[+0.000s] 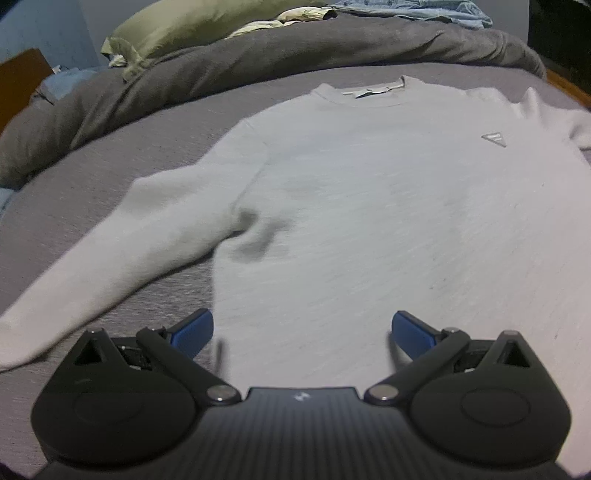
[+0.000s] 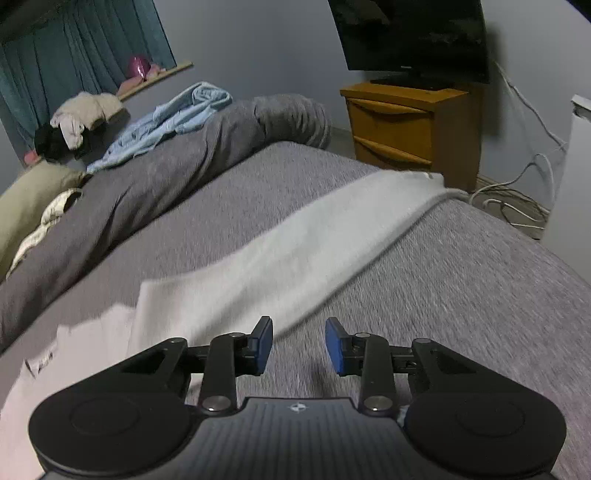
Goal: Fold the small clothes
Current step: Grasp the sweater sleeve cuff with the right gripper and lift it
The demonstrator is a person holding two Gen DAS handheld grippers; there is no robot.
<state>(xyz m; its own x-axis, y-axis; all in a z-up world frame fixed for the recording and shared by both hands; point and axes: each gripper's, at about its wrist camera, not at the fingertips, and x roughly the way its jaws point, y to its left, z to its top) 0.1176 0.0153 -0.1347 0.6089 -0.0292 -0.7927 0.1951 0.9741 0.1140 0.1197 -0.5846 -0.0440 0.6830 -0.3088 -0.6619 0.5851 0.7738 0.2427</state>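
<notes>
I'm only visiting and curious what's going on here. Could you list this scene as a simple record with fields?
Setting: a bed with a grey cover
Garment: a white sweater lying flat, front up, sleeves spread out
Sleeve: one sleeve reaches toward the bed's edge
Left gripper: open, above the sweater's hem, holding nothing
Right gripper: partly open, nothing between its fingers, beside the sleeve
Behind: rolled grey blanket, blue clothes, wooden nightstand
Folding: not yet begun

Pale grey-white sweater on a mid-grey heathered bed. Darker grey duvet, olive pillow, light blue shirt, teal curtains, orange-brown nightstand.
</notes>
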